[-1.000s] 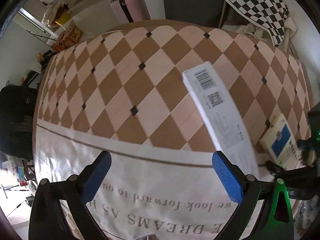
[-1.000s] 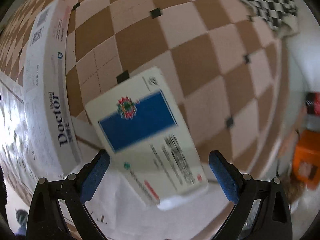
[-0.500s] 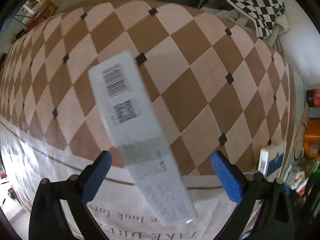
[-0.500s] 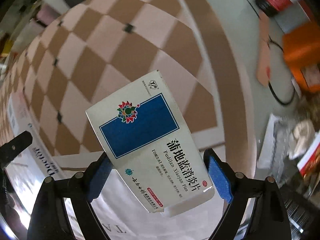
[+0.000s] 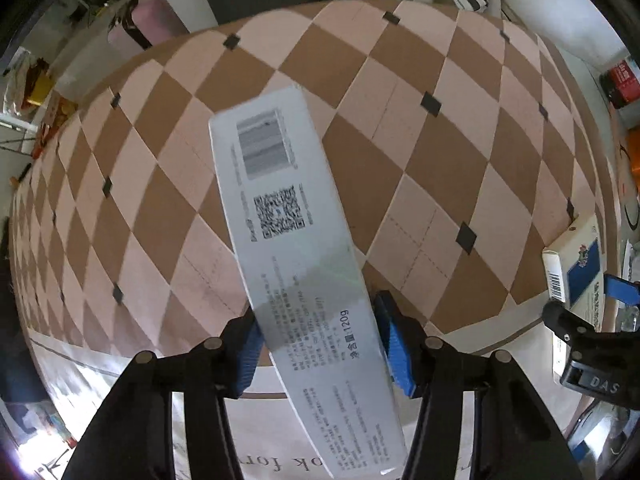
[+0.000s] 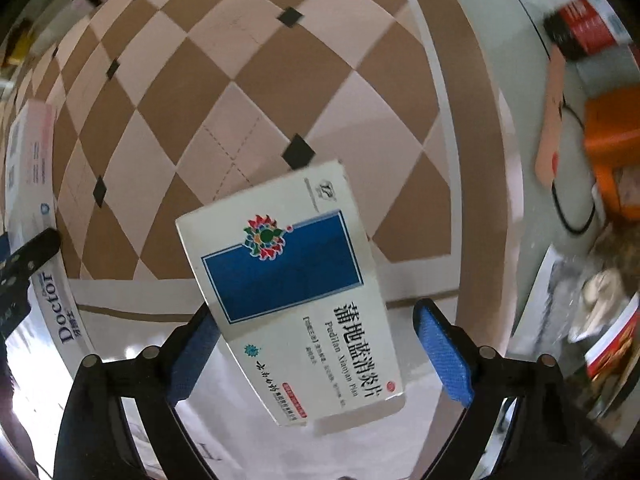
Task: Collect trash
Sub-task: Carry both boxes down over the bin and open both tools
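My left gripper [image 5: 320,340] is shut on a long white toothpaste box [image 5: 292,240] with a barcode and QR code, held above the checkered cloth. The same box shows at the left edge of the right wrist view [image 6: 32,208]. My right gripper [image 6: 320,352] holds a white and blue medicine box [image 6: 292,280], tilted, off the table; its left pad touches the box, and a gap shows at the right pad. That box and gripper also show at the right of the left wrist view [image 5: 580,276].
A brown and pink checkered tablecloth [image 5: 400,140] with a white printed border covers the table. Right of the table lie an orange box [image 6: 612,136], a red and black container [image 6: 580,24], a black cable and mixed clutter [image 6: 600,288].
My left gripper has closed on the toothpaste box, which now sits between its pads. My right gripper has swung right with the medicine box, towards the table's edge and clutter.
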A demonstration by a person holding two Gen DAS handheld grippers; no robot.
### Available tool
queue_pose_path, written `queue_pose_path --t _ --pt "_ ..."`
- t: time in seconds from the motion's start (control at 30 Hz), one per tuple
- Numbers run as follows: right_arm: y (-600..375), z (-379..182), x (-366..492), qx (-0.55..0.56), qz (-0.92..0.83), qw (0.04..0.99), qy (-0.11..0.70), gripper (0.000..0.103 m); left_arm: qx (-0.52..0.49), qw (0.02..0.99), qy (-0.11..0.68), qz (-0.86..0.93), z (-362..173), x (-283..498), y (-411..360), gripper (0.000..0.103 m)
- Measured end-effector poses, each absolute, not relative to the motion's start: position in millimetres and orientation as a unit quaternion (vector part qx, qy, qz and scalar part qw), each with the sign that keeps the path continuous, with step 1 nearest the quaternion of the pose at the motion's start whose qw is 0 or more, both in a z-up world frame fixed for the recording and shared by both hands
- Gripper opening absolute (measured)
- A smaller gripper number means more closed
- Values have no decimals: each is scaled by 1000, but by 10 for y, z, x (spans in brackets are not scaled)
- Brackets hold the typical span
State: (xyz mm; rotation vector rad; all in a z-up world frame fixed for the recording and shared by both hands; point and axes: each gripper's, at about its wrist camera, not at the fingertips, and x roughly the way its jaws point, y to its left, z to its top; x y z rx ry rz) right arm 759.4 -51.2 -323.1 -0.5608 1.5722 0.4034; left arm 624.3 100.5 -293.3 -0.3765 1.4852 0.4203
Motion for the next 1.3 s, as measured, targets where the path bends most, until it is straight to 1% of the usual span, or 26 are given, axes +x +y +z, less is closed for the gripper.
queue_pose_path --t 0.07,0.13,0.2,0.33,0.5,0.63,0.73,0.87,1.13,1.3 --pt "-540 -3237 7571 -240 182 658 690 96 -175 708 656 192 -2913 6227 985 48" --pt "-582 -3215 7480 -219 189 663 690 91 -170 717 649 191 -2875 6187 940 48" --pt "-609 -3173 7441 -215 189 671 684 83 -158 726 642 190 -2810 6135 880 48" --pt "-655 -3148 7253 -208 184 674 684 82 -146 742 626 191 -2638 6010 770 47" --pt "-728 -2927 6937 -185 177 696 671 82 -133 761 602 201 -2326 5705 624 47" --pt "-798 -2658 6540 -157 188 715 655 82 -126 777 582 206 -2186 5205 781 47" --pt "-857 -2441 6143 -145 196 729 639 82 -121 789 564 210 -1978 4870 773 47" --pt "-856 -2154 5586 -137 209 745 619 82 -114 807 541 208 -1696 4236 728 47" --pt "-932 -1714 4112 -123 224 771 583 82 -103 837 502 191 -1386 2951 535 47" --pt "-1112 -1601 3028 -97 218 777 583 82 -97 844 497 177 -1295 2023 427 47"
